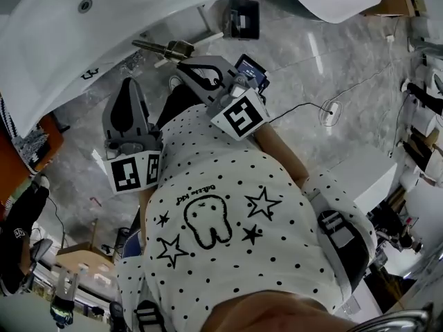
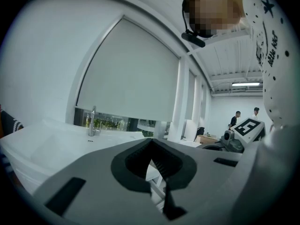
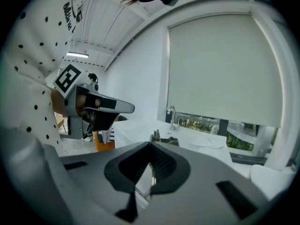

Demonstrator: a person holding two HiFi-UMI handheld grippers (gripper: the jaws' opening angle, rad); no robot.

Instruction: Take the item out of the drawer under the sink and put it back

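A white sink [image 1: 83, 26] fills the upper left of the head view; its chrome tap [image 2: 93, 121] also shows as the tap [image 3: 172, 118] in the right gripper view. I see no drawer and no item from it in any view. My left gripper [image 1: 128, 81] is held in front of the polka-dot shirt and points toward the sink's edge. My right gripper [image 1: 183, 64] is beside it, near a metal fitting [image 1: 163, 47] by the sink. The left gripper [image 2: 151, 140] and right gripper [image 3: 151, 144] both have their jaws closed tip to tip with nothing between them.
The floor is grey marble tile [image 1: 332, 61]. A dark box [image 1: 242, 18] lies on it beyond the grippers. An orange cabinet [image 1: 28, 144] stands at the left, a white unit [image 1: 360, 178] at the right. A cable [image 1: 325, 109] runs across the floor. Two people [image 2: 246, 116] stand far off.
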